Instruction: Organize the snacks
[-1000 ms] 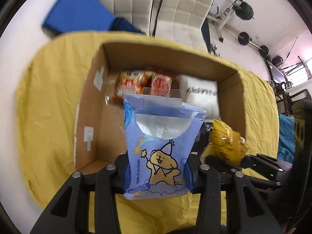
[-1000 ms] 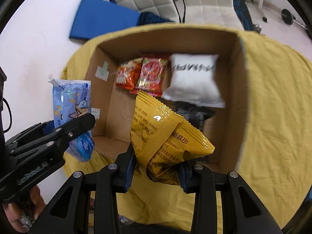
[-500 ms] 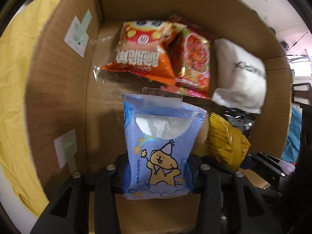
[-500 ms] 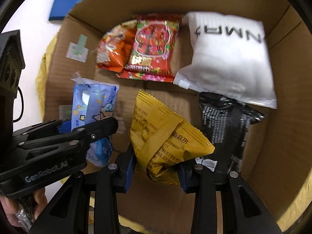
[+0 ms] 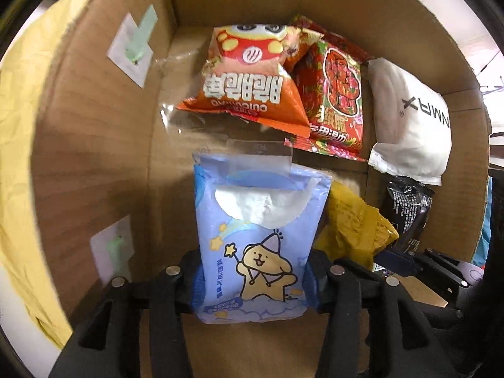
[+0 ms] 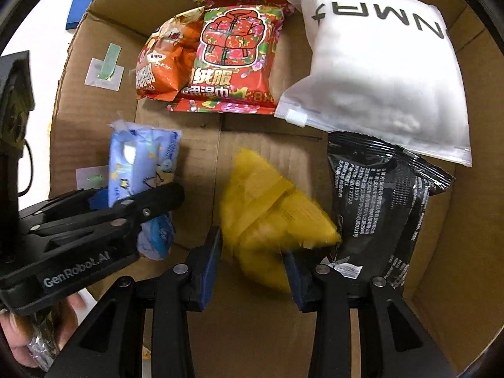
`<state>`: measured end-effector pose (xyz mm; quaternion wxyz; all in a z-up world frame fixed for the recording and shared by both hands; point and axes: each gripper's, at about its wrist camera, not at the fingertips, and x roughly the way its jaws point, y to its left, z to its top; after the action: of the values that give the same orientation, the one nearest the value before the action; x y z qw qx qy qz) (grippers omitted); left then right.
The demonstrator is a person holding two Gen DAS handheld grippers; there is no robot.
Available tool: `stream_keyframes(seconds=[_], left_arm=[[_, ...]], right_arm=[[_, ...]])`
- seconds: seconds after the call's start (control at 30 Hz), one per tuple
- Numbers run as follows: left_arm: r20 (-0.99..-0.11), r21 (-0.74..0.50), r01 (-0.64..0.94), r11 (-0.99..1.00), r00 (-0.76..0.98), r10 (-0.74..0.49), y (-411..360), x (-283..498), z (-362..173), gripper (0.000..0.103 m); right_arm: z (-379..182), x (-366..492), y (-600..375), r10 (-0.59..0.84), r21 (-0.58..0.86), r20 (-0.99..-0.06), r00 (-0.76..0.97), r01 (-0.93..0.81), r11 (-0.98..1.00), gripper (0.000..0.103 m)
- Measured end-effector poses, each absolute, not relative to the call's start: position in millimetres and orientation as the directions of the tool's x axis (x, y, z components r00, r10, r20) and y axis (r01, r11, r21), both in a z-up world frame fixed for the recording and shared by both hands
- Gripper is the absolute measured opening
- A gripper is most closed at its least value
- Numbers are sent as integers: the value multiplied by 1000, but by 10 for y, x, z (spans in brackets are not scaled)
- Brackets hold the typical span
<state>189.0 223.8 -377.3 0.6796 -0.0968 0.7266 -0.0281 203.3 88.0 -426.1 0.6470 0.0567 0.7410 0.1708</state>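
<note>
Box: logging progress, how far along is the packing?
Done: orange bag, red pack, white pouch and black bag lie in the box. In hand: left gripper clamps the blue pack; the yellow bag, blurred, sits in the right gripper, perhaps dropping. Left: set both down.

Black left gripper (image 6: 138, 208), silver screws, blue pads, seemingly "GenRobot.AI" lettering.

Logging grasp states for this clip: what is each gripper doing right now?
Left gripper: closed on the blue tissue pack.
Right gripper: fingers open; the blurred yellow snack bag looks just released.
</note>
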Motion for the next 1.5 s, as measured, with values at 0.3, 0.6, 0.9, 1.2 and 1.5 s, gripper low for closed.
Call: stream_keyframes(seconds=[0.3, 0.6, 0.9, 1.2, 1.5], left_arm=[[-992, -123, -103, 987, 9, -123, 2212, 1844, -3406, 61], [-992, -85, -73, 994, 95, -78, 2161, 1744, -2956, 89], [-982, -98, -64, 993, 169, -86, 2096, 1544, -2642, 95], [-947, -87, -61, 994, 316, -64, 1978, 1191, -1960, 100], [-885, -58, -70, 996, 465, -19, 1884, 720, -1076, 100]], right_arm=[[-3987, 2021, 918, 265, 281, -957, -116, -157, 947, 63], [-3628, 1885, 680, 188, 191, -982, -34, -149, 970, 93], [-3173, 1772, 475, 155, 146, -986, 64, -124, 982, 103], [-2423, 1462, 174, 157, 139, -970, 187, -109, 984, 103], [-1464, 983, -120, 174, 144, -926, 335, -114, 983, 103]])
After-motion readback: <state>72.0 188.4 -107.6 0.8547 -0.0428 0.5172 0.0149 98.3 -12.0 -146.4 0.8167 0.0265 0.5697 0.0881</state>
